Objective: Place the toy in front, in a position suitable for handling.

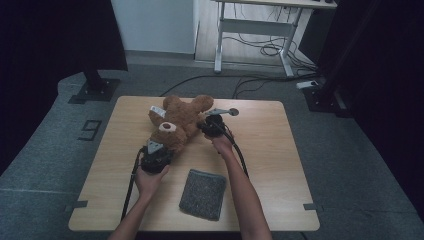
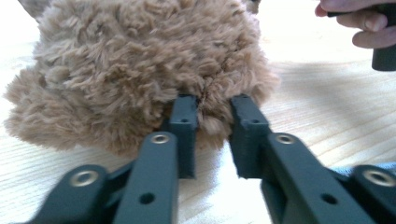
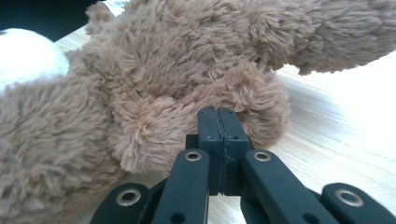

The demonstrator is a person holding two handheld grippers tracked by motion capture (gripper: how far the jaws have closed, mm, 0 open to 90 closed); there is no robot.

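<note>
Grey felt pad: table's near edge, 6 o'clock.
Left gripper: narrow jaws pinching fur on the bear's head.
Right gripper: jaws together, nipping the bear's paw.
Brown plush teddy bear: wooden table, 12 o'clock.

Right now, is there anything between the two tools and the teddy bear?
Nothing visible. The left tool has plush of the teddy bear between its jaws, and the right tool is shut with its tips against the bear's fur.
</note>
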